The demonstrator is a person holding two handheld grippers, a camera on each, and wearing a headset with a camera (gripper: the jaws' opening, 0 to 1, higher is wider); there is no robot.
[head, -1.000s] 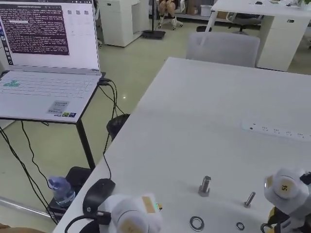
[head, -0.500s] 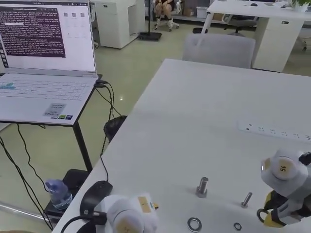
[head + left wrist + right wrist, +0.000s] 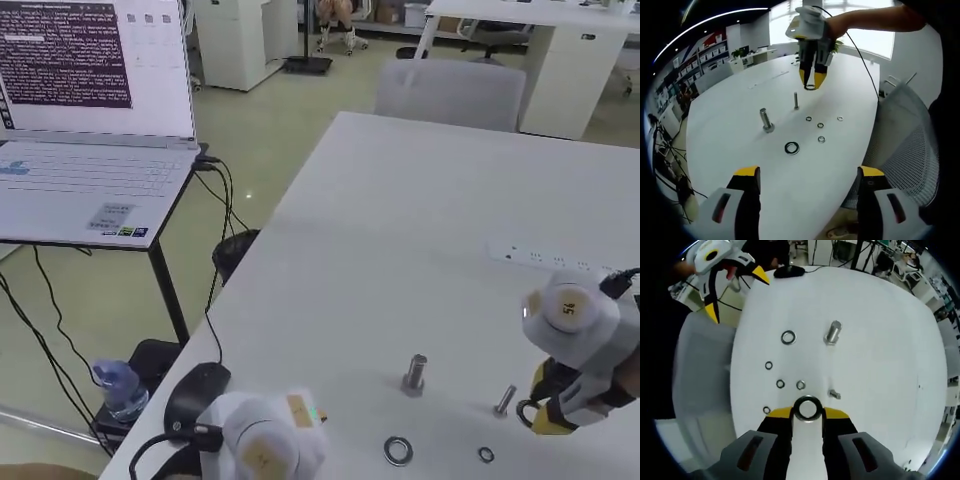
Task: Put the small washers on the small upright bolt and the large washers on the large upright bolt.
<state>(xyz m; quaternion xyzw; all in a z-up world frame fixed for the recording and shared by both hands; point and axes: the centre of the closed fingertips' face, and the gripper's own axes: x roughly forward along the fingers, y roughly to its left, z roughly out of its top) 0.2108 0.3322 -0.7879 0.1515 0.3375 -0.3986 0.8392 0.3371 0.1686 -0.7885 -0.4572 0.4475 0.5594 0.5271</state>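
Because the right gripper (image 3: 807,416) has its two jaws squeezed tight on the held washer (image 3: 807,398), the ring cannot slip out. It is pinched by its lower edge, so the hole is left free to drop over a bolt. This ring looks like a big one, though that is hard to tell for sure, as it sits so close to the camera. The gripper holds it up in the air above the table (image 3: 880,330), near the small bolt (image 3: 834,394). If it is a big ring, it belongs on the large bolt (image 3: 832,333), which stands a bit further off.

The left gripper (image 3: 809,175) has its jaws wide apart with nothing between them. It hangs near the edge of the table, out of the way of the other one, and looks ready for its own turn.

Both bolts stand straight up on their heads, so that rings can slide down over them. Neither bolt seems to have a ring on it yet, so the job looks only just begun.

The other rings lie flat on the table. The loose big washer (image 3: 788,337) lies near the large bolt. Four small washers (image 3: 780,384) lie in a loose bunch, apart from each other, near the small bolt.

Further out there is a power strip (image 3: 560,262) on the table, a laptop (image 3: 90,170) on a stand beside it, and a grey chair (image 3: 450,95) at the far end.
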